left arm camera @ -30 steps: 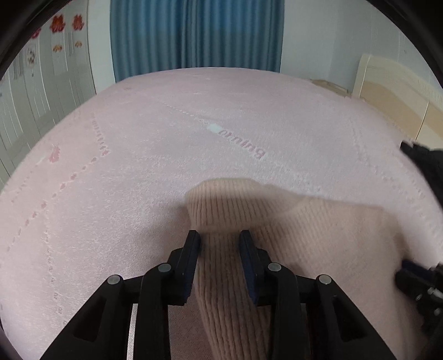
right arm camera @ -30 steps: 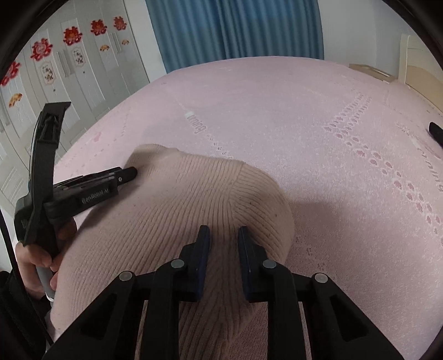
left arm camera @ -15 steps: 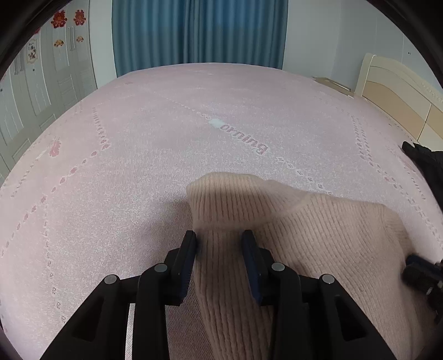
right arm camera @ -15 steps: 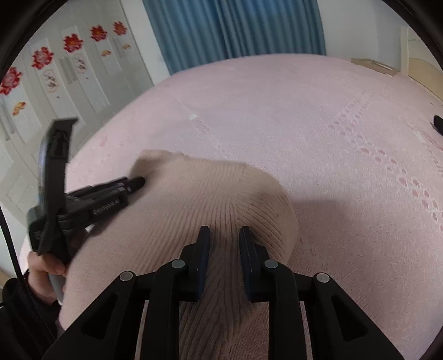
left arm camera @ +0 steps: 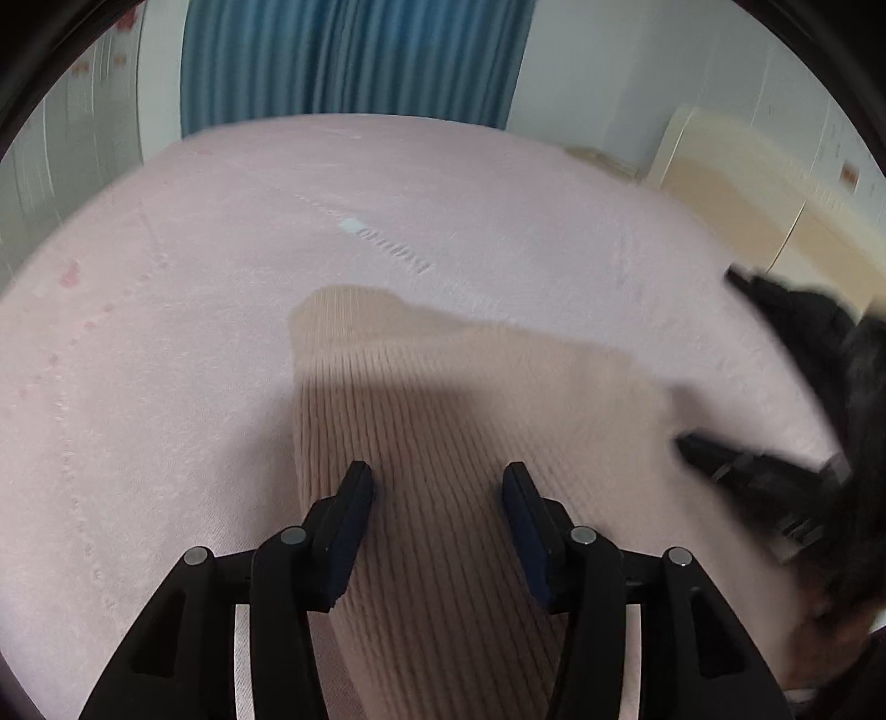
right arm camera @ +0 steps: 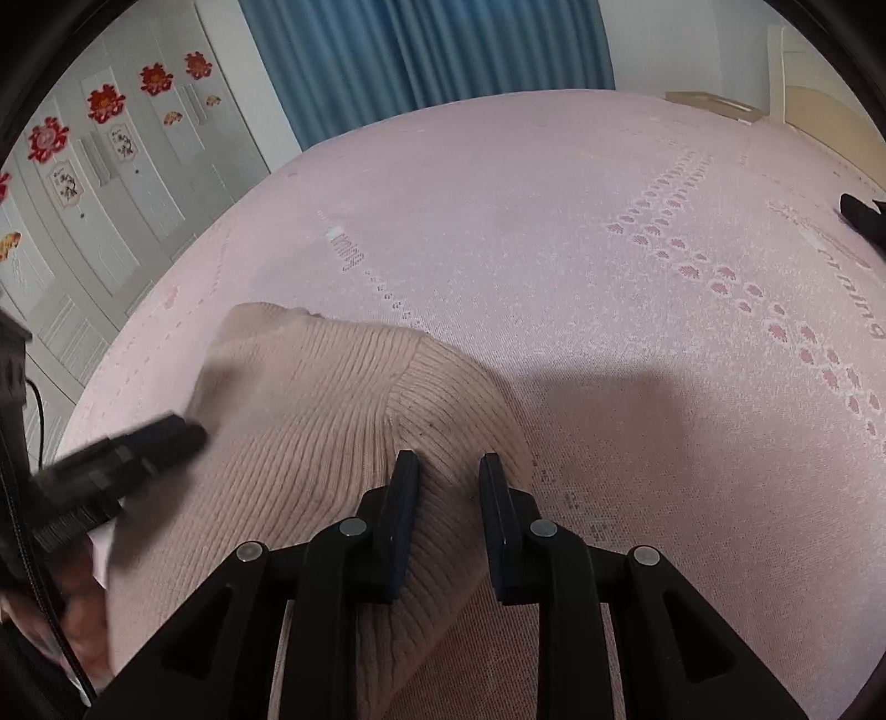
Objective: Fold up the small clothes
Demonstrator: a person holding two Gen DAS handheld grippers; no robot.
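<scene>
A beige ribbed knit sweater (left arm camera: 443, 410) lies on the pink bedspread (left arm camera: 166, 332); it also shows in the right wrist view (right arm camera: 310, 399). My left gripper (left arm camera: 437, 487) is open, its jaws wide apart over the sweater's left part, and it shows blurred at the left of the right wrist view (right arm camera: 127, 459). My right gripper (right arm camera: 448, 471) has its jaws a moderate gap apart around a raised fold at the sweater's right edge. It appears blurred at the right of the left wrist view (left arm camera: 742, 465).
A black garment (left arm camera: 814, 332) lies on the bed at the right, also seen at the far right in the right wrist view (right arm camera: 864, 216). Blue curtains (right arm camera: 421, 50) hang beyond the bed. A wooden headboard (left arm camera: 764, 210) stands at the right. White wardrobe doors (right arm camera: 99, 166) are at the left.
My left gripper has opened wide and let go of the sweater, and its view is blurred by motion. My right gripper has opened slightly on the fold.
</scene>
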